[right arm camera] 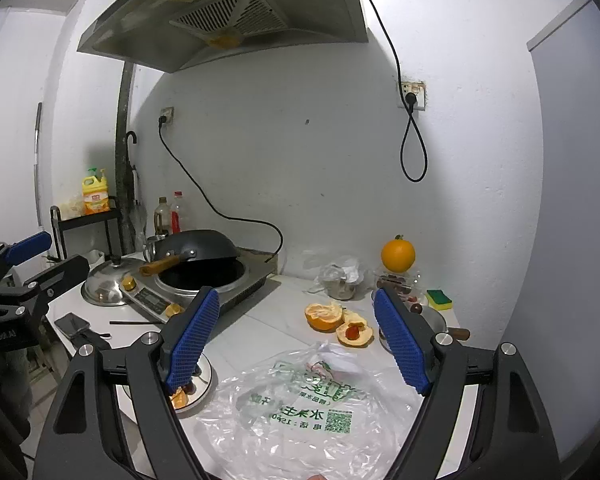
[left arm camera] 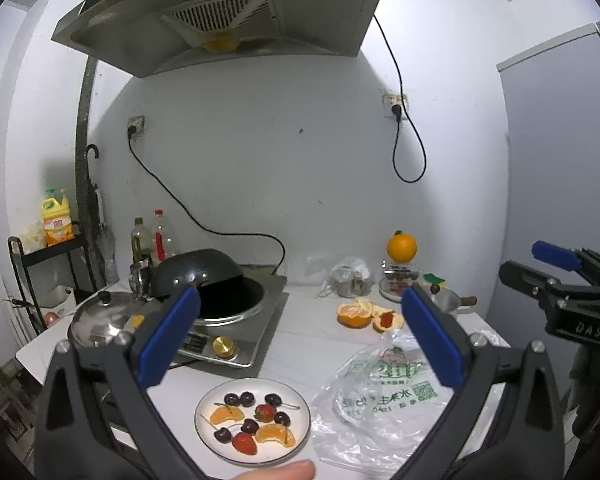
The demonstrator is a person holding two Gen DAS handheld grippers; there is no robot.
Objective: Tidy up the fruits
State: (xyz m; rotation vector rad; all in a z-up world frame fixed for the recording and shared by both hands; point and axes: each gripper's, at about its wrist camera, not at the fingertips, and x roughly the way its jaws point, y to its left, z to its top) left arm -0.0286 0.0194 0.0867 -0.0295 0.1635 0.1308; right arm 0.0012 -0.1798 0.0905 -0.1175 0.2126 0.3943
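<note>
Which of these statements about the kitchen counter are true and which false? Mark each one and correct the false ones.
1. The white plate holds cherries, strawberries and orange segments. True.
2. The whole orange lies on the plate. False: it sits on a clear container by the wall.
3. Both grippers are empty and open. True: left gripper, right gripper.
4. The wok stands upright with its lid on. False: it rests tilted on the cooker; the lid lies beside.

Six cherries (left arm camera: 249, 400), two strawberries (left arm camera: 244, 443), two orange segments (left arm camera: 227, 415), one plate (left arm camera: 300, 434)
</note>
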